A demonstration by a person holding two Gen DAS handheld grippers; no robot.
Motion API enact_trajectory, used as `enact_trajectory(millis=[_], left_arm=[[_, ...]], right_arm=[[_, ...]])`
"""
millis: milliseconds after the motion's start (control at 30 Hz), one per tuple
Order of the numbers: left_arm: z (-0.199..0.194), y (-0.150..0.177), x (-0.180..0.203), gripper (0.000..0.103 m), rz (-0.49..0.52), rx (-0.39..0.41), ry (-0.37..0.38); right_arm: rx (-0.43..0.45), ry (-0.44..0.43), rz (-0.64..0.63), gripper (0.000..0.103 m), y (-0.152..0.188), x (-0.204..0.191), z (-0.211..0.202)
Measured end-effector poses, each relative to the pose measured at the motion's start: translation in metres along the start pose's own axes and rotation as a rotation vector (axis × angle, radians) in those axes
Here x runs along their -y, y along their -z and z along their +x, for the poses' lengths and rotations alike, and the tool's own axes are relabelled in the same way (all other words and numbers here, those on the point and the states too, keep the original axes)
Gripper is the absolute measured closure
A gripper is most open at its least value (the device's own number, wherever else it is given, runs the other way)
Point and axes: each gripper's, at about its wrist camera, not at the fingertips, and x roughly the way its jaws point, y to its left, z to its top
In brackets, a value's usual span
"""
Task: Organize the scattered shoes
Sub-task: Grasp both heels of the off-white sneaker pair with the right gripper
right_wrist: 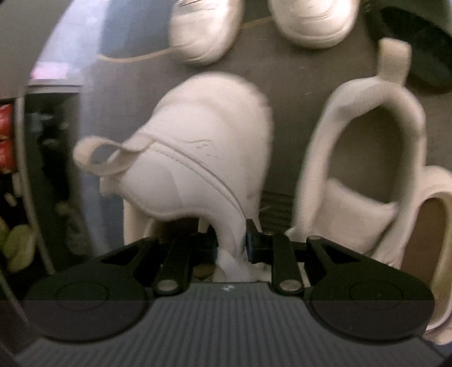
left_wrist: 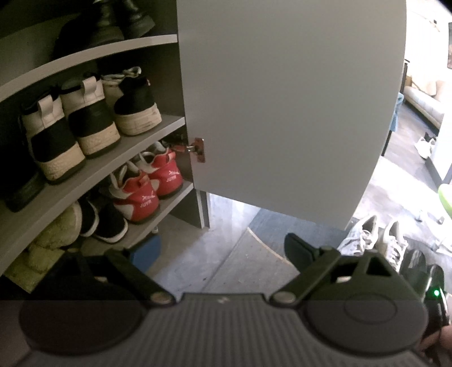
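My right gripper (right_wrist: pixel 231 245) is shut on the collar edge of a white sneaker (right_wrist: pixel 203 146), whose heel loop points left; the picture is blurred by motion. Its white mate (right_wrist: pixel 364 158) lies on the floor just to the right, opening towards me. My left gripper (left_wrist: pixel 210 254) hangs open and holds nothing, low in front of the shoe cabinet (left_wrist: pixel 169 124). On the shelves stand red sneakers (left_wrist: pixel 147 186), black-and-white high-tops (left_wrist: pixel 84 121), black boots (left_wrist: pixel 104 22), black shoes (left_wrist: pixel 107 223) and fluffy green slippers (left_wrist: pixel 53 234).
The cabinet's grey door (left_wrist: pixel 282 98) stands open and fills the middle of the left wrist view. Grey-white sneakers (left_wrist: pixel 375 240) lie on the floor to its right. Two more white shoes (right_wrist: pixel 313 22), a black shoe (right_wrist: pixel 418 48) and a beige shoe (right_wrist: pixel 435 225) surround the held sneaker.
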Motion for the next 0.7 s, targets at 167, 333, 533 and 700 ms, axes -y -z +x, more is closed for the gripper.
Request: enact_trajectory(millis=[167,333,533,700], left_arm=[[-0.001,0.0,0.004,0.008,0.008,-0.002,0.01],[0.006,0.0,0.003,0.008,0.001,-0.015,-0.006],[0.007,-0.002,-0.006,0.008,0.007,0.002,-0.046],[0.011,-0.001,-0.018,0.008,-0.029,-0.021,-0.046]], right_arm=[[0.13,0.07,-0.13,0.068,-0.004,-0.019,-0.034],[0.323,0.101,-0.103,0.024,0.007,0.002,-0.067],[0.356,0.161,-0.051,0.023,0.018,0.018,-0.037],[0.388,0.209,-0.077,0.023,0.005,0.019,-0.008]])
